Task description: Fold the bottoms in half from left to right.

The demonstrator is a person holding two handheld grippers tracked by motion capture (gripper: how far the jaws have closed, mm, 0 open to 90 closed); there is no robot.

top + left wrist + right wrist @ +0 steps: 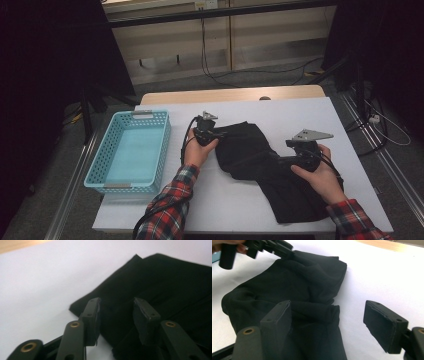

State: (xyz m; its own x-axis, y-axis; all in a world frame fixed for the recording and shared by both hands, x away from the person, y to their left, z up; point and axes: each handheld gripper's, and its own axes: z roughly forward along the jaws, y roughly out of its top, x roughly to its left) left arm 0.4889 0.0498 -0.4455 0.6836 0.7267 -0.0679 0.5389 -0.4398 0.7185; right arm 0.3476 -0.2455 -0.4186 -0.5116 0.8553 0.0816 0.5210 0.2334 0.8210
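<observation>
On the white table point(300, 115), a little right of its middle, lies the black garment point(260, 165), crumpled and stretched from the centre toward the near right corner. From above I see its whole outline: a bunched upper part near my left hand and a longer piece running down toward my right sleeve.

My left gripper point(204, 131) sits at the garment's upper left edge. The high view leaves its jaws too small to judge, but the left gripper view point(116, 315) shows them apart, with a fold of the black cloth lying between them and the pads not pressing on it. That view also shows a corner of the cloth pointing out onto bare table, which the high view blurs.

My right gripper point(295, 159) rests over the garment's middle. In the right gripper view point(329, 327) its jaws stand wide apart: one pad is against a ridge of cloth, the other well clear over the white surface, so nothing is clamped. The same view catches my left gripper at the far top edge of the cloth.

Well apart to the left, seen from above, a light blue basket point(107, 145) stands on the table's edge.
</observation>
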